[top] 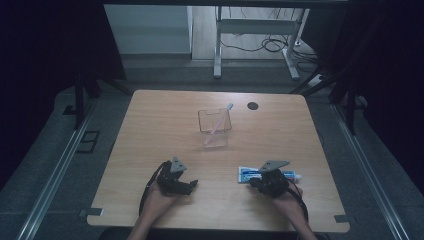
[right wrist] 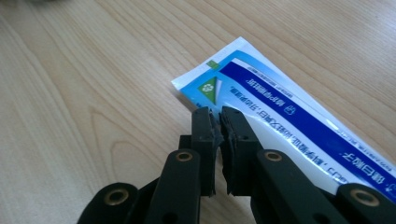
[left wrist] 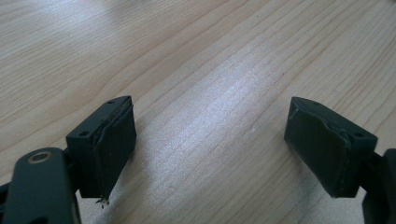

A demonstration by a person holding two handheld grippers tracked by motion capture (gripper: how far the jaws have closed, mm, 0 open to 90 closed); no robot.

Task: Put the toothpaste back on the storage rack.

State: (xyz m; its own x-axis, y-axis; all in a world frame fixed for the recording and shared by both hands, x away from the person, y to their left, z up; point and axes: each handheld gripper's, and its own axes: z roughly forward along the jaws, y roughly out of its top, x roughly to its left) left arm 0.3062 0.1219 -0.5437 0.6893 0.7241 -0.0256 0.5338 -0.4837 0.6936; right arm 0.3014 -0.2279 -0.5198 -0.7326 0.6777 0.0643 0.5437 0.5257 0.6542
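**Layout on the table**

Near centre of the table [top: 150, 150], slightly toward the top of the high view: container [top: 214, 122], with a toothbrush [top: 220, 120] leaning inside. Lower right: toothpaste tube [top: 250, 174], lying flat, right gripper [top: 256, 183] over it. Lower left: left gripper [top: 192, 184]. Upper right of the container: round hole [top: 253, 105].

Toothpaste tube [right wrist: 289, 121] partly behind right tool [right wrist: 219, 122]
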